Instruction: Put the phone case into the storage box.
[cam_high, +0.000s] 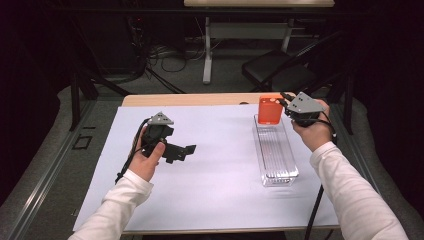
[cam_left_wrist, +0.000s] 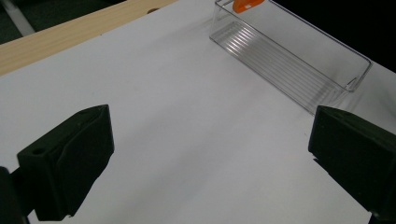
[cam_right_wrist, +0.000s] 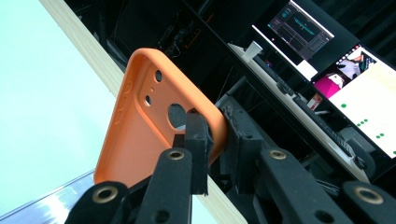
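Pinching the orange phone case above the clear tray, the right hand-held gripper contrasts with the spread left hand-held gripper.

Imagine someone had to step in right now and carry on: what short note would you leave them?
Right gripper: shut on the edge of the orange phone case, held upright above the far end of the clear tray.
Left gripper: open, holding nothing, over the white sheet on the left side of the table.
Done: the case is picked up and brought to the tray.
Left, most likely: lower the case into the tray and let go. The tray looks otherwise empty.
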